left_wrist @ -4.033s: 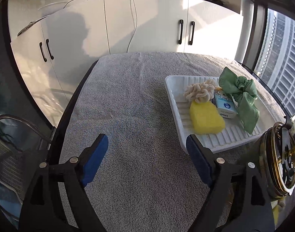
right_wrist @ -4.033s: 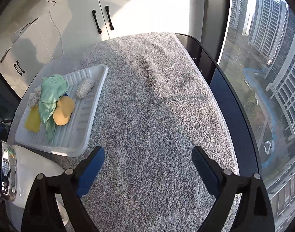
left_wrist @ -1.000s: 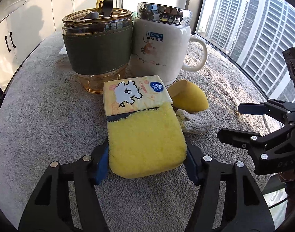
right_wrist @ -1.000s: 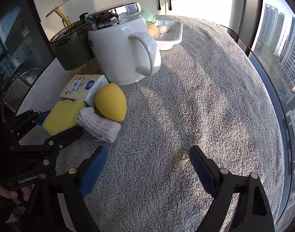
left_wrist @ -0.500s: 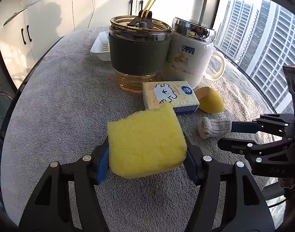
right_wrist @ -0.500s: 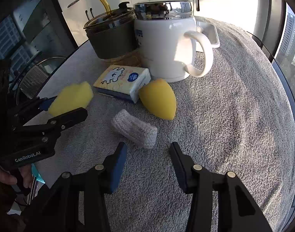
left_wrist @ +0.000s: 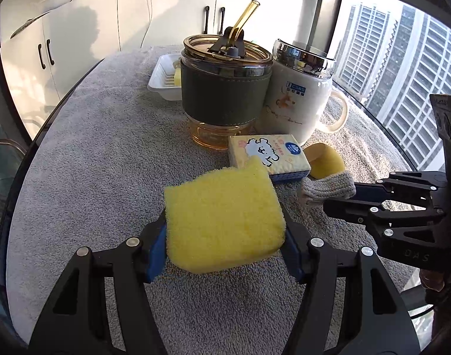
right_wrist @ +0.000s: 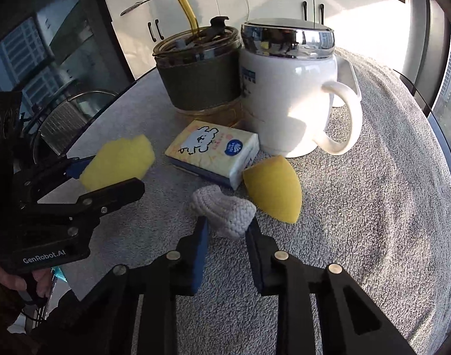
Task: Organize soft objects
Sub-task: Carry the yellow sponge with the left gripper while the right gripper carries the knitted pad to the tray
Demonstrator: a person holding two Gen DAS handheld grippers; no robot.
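My left gripper [left_wrist: 224, 230] is shut on a yellow sponge [left_wrist: 222, 216], held just above the grey towel [left_wrist: 92, 162]. In the right wrist view the sponge [right_wrist: 119, 159] shows at the left between the left gripper's fingers. My right gripper [right_wrist: 226, 229] is closing, and its blue pads squeeze the near end of a grey knitted piece [right_wrist: 225, 211] lying on the towel. From the left wrist view, the knitted piece [left_wrist: 326, 188] sits at the right gripper's tips. Just beyond lie a tissue pack [right_wrist: 213, 151] and a yellow egg-shaped sponge [right_wrist: 272, 192].
A white mug [right_wrist: 287, 97] with a chrome lid and a glass tumbler [left_wrist: 225, 88] with a green sleeve and straw stand right behind the soft things. A white tray [left_wrist: 163, 82] sits farther back. The round table's dark edge [left_wrist: 33, 148] curves on the left.
The right gripper's jaws went from wide apart to pinching the knitted piece. The left gripper lifted the yellow sponge back from the tissue pack. Four seconds ago both grippers were open and held nothing.
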